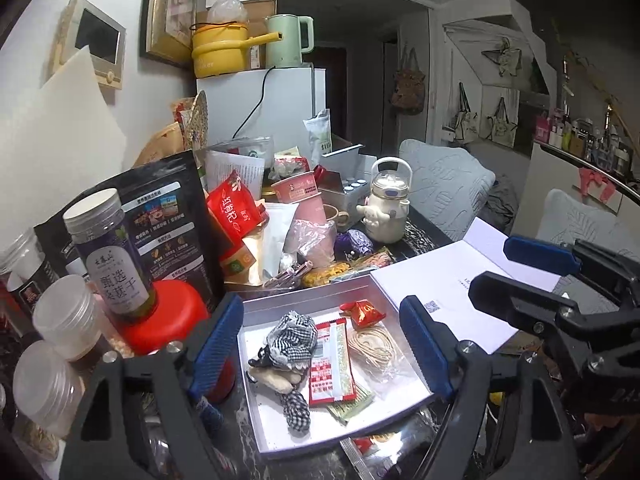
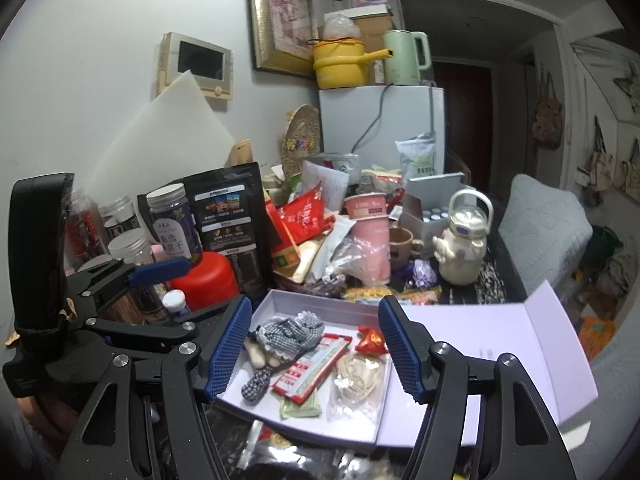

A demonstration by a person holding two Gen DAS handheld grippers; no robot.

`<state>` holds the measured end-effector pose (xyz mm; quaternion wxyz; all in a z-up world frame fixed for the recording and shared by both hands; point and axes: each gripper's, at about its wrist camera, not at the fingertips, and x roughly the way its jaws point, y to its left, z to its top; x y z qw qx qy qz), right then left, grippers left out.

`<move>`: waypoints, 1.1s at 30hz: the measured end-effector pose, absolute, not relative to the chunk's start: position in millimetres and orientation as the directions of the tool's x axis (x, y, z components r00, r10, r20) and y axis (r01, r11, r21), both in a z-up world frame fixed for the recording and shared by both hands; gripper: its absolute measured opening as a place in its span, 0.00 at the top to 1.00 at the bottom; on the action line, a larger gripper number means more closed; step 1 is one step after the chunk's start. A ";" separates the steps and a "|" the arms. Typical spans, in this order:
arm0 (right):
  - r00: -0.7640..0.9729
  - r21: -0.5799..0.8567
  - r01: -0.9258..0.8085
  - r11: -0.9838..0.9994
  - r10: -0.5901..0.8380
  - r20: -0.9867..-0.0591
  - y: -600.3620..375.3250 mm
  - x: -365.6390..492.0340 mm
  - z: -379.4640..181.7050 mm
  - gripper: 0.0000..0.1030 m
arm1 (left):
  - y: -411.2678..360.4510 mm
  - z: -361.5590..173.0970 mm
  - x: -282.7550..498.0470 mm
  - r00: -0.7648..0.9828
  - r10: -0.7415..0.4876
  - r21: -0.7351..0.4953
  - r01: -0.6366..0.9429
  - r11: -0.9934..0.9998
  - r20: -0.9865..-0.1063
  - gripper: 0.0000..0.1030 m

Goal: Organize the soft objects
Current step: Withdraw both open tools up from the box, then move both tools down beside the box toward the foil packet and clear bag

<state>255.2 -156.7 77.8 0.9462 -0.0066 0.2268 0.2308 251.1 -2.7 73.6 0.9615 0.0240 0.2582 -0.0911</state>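
Your left tool [image 1: 324,344] and your right tool [image 2: 314,346] both hang above the white box [image 1: 256,400], jaws spread, with nothing between the pads. The box sits open on the dark surface [image 1: 416,236], its lid [image 2: 500,344] folded out flat to the right.

The main soft thing is the checked cloth doll [image 1: 290,344], lying in the left half of the box with its pale legs and one checked foot trailing toward you. It will likely be very light and floppy: expect it to sag and swing from whatever point you pinch. You would do best to take it at the bunched fabric in the middle, where there is bulk for the pads to bite, rather than by a thin limb.

Just beside it lies a red and white packet [image 1: 332,360], flat and probably slick, overlapping a green packet [image 1: 352,404] beneath. Those are best caught by an edge, since a flat face gives the pads nothing to close on.

The coil of pale cord in a clear bag [image 1: 374,346] should be light too, but the film may slip and crinkle; squeeze through the bag onto the coil itself. The small red wrapped sweet [image 1: 364,312] sits at the far side of the box, and looks crushable, so close on it gently.
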 end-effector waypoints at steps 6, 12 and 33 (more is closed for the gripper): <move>0.803 0.109 -0.401 0.909 0.407 -0.436 -167.2 226.8 77.1 0.35 | -1.5 82.2 220.2 0.858 -0.171 -0.005 0.193 0.981 -0.485 0.21; 0.804 0.116 -0.379 0.918 0.389 -0.449 -173.0 194.3 74.3 0.35 | -1.1 83.9 183.9 0.858 -0.187 -0.012 0.207 0.978 -0.479 0.13; 0.797 0.154 -0.302 0.941 0.338 -0.500 -185.6 94.9 40.5 0.30 | -10.5 44.6 97.0 0.801 -0.229 -0.024 0.259 0.966 -0.553 0.12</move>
